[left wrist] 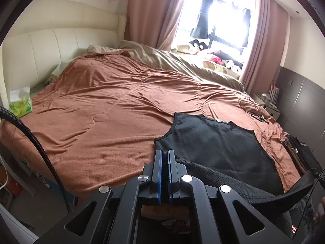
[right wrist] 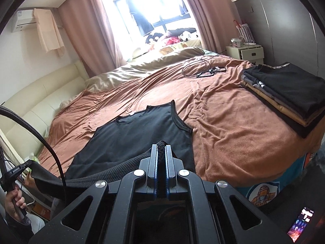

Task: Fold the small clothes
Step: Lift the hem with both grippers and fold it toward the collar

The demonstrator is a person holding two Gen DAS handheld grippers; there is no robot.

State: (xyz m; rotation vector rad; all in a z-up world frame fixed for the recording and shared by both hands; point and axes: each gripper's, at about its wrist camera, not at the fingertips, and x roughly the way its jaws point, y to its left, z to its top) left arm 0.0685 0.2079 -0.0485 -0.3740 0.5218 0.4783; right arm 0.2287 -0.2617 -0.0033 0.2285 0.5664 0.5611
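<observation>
Mid-fold: hem lifted, ready to carry forward toward the neckline. Left gripper (left wrist: 167, 152) and right gripper (right wrist: 161, 145) both clamped on the hem of the black vest (left wrist: 219, 142). Ahead, vest body flat on the bed (left wrist: 105, 109), sleeveless, smooth. Next: even forward sweep, hem taut.

- Left wrist view looks from the bed's foot edge, low and close, toward the headboard (left wrist: 61, 40) and window (left wrist: 219, 16).
- Right wrist view faces likewise from further right; both share the black vest (left wrist: 223, 142) (right wrist: 138, 130).
</observation>
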